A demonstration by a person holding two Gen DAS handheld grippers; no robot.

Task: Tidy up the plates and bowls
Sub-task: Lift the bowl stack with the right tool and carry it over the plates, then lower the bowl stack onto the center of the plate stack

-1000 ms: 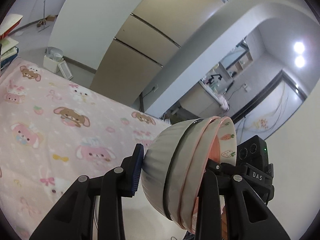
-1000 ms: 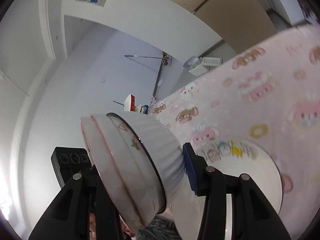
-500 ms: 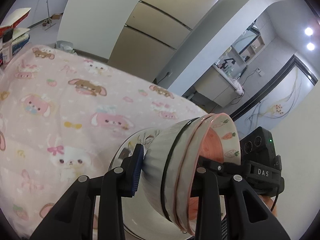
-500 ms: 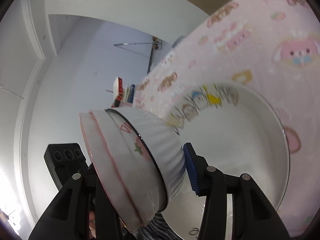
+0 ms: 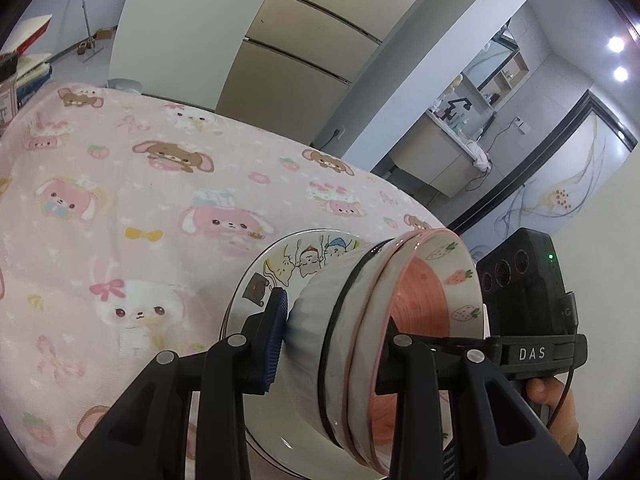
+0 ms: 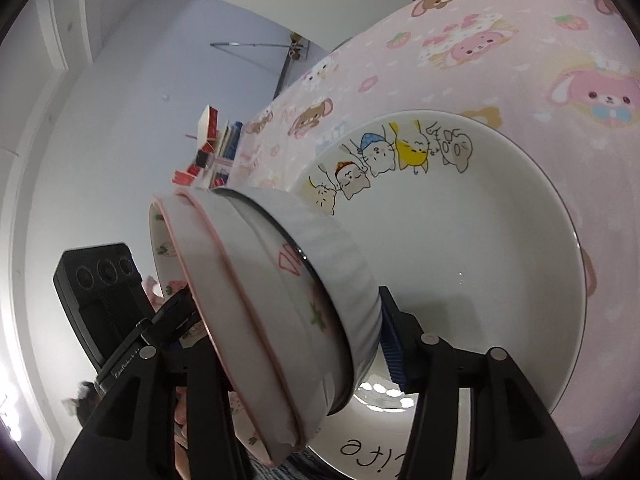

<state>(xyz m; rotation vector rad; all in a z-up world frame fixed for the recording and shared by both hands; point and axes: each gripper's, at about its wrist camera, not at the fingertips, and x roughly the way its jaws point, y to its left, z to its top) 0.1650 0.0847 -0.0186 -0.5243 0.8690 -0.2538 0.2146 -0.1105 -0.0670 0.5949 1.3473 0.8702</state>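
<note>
A pink cloth printed with cartoon bunnies and bears (image 5: 168, 184) covers the whole worktop, and past its far edge stand tall beige cupboard doors (image 5: 288, 64), a white wall and an open doorway to a room with a counter and shelves (image 5: 460, 120). At the far left corner of the worktop sits a pile of books and boxes (image 6: 212, 148). Near the front edge lies a wide white plate (image 6: 480, 248) with a black rim line and 4 small cartoon cats drawn along its far side. Over that plate, tipped on edge, is a nested stack of 3 bowls (image 5: 360, 320): a ribbed white outer bowl with a dark rim, and 2 pink-rimmed bowls set inside it, the innermost showing a pink inside with strawberry and carrot prints. The left gripper (image 5: 332, 340) clamps the stack, its blue pad pressed on the ribbed base and its other finger inside the innermost bowl. The right gripper (image 6: 280, 328) straddles the same stack from the opposite side; its jaws have just been opening, and its blue pad (image 6: 390, 352) sits at the ribbed base, though whether it still presses there cannot be told. A person's fingers (image 5: 548, 396) show behind the right gripper's handle.
</note>
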